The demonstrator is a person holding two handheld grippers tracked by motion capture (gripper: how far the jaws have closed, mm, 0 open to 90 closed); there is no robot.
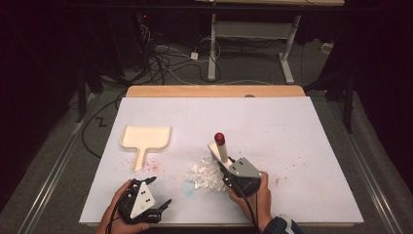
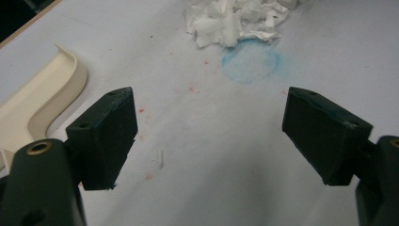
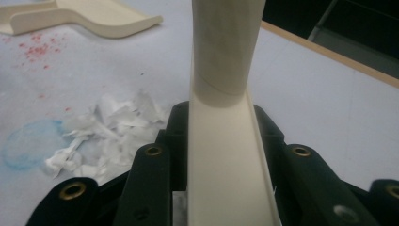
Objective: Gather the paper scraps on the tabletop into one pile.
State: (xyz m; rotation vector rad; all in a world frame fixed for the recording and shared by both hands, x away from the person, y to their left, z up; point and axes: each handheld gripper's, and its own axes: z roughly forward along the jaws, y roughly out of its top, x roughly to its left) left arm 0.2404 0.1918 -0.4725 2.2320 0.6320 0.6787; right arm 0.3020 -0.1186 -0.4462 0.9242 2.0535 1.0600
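The left tongs [image 1: 158, 194] were wide open and held nothing, near the bench's [image 1: 292, 126] front edge. The right tongs [image 1: 225, 165] squeezed a cream brush handle [image 3: 226, 155] with a red tip [image 1: 219, 138], beside torn white paper [image 1: 204, 174].

The bench [image 1: 292, 146] is covered in matt white paper, its edge bare wood; the cream dustpan [image 1: 145, 138] looks like smooth, slightly glossy plastic; the shredded scraps [image 1: 204, 174] are crumpled white paper; both tongs are matt black plastic
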